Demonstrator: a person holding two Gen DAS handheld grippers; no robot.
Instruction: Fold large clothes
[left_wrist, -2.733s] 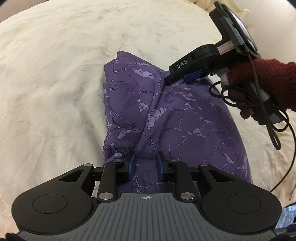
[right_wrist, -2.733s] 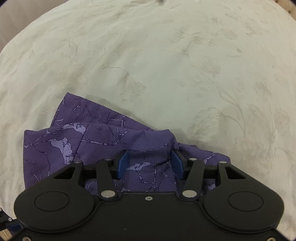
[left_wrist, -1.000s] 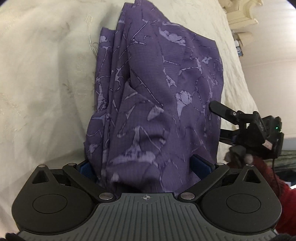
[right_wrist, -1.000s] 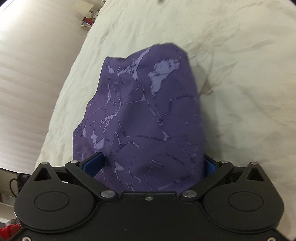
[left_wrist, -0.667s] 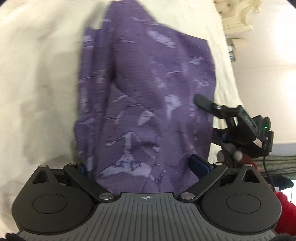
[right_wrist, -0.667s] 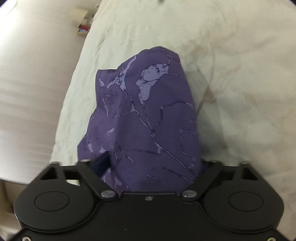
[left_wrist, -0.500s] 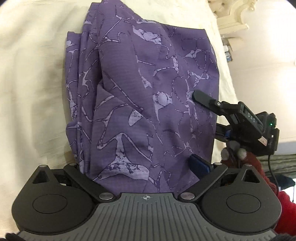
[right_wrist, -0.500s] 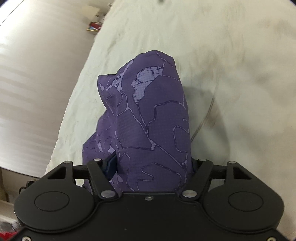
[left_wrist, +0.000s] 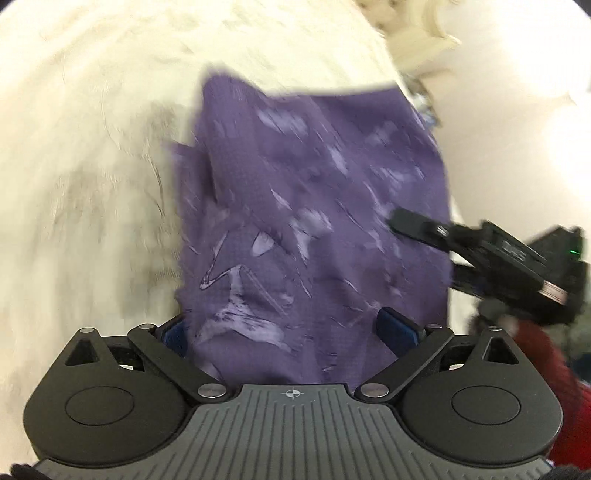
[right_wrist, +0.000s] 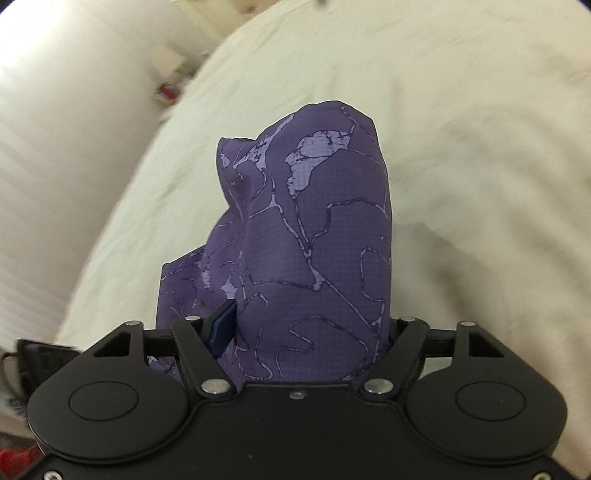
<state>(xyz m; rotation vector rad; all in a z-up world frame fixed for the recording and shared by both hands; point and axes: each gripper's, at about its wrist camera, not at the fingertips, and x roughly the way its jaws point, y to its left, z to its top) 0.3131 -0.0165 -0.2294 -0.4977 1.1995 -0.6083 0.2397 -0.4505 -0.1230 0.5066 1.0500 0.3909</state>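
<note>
A purple patterned garment (left_wrist: 314, 221) hangs folded above the cream bedspread (left_wrist: 92, 166), blurred by motion. My left gripper (left_wrist: 291, 328) has its blue pads (left_wrist: 399, 328) wide apart, with the cloth bunched between them. My right gripper (right_wrist: 310, 328) also has cloth between its jaws; the garment (right_wrist: 314, 240) rises in a mound in front of it, and one blue pad (right_wrist: 221, 325) shows at the left. The right gripper also shows in the left wrist view (left_wrist: 417, 225), at the garment's right edge. Whether the jaws pinch the cloth is hidden.
The bedspread (right_wrist: 461, 129) fills most of both views. A pale wall or curtain (right_wrist: 55, 129) is at the left of the right wrist view. Cream furniture (left_wrist: 413, 40) stands past the bed's far edge. A red sleeve (left_wrist: 550, 369) is at the right.
Both grippers have lifted the garment off the bed and swung it; it now hangs in front of them. The right gripper's jaws have narrowed. The left view has become blurred.
</note>
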